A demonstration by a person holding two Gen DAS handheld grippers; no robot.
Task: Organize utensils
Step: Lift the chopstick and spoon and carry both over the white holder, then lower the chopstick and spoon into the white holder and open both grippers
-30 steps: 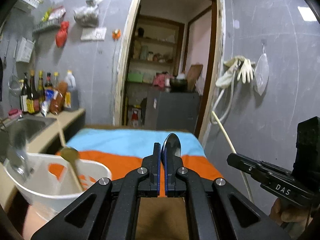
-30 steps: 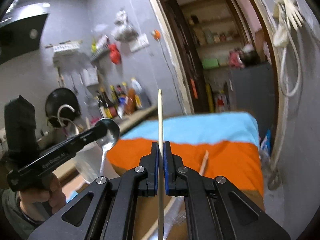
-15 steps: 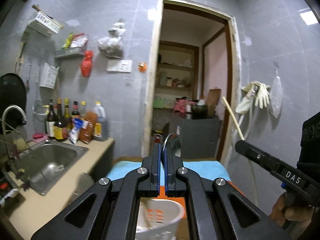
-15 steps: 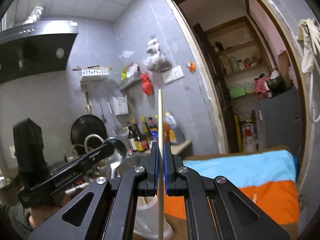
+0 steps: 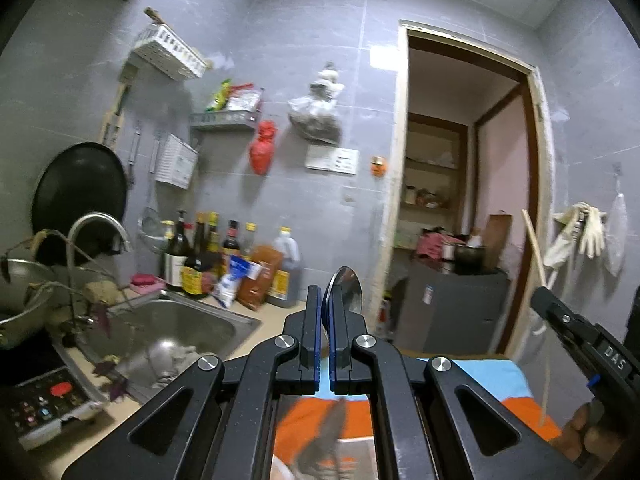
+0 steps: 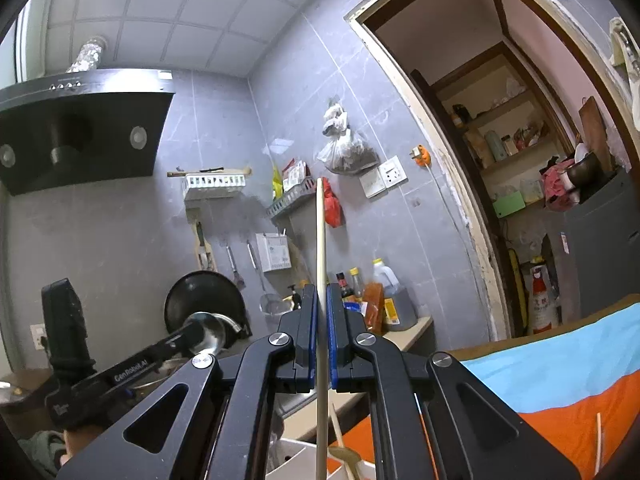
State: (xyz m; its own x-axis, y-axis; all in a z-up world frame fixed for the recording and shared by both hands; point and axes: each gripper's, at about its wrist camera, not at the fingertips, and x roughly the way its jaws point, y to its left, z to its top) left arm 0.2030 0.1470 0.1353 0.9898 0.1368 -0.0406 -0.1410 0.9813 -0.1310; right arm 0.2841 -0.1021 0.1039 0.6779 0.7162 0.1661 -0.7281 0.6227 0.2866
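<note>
Steel spoon stands bowl-up, clamped in the left gripper above the orange-and-blue cloth. Right of it, the right gripper pinches an upright wooden chopstick over a white holder.

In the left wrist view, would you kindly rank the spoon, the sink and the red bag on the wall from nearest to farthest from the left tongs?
1. Spoon: clamped in the left tongs.
2. Sink: lower left, on the counter.
3. Red bag: hanging on the far wall, upper left.
</note>
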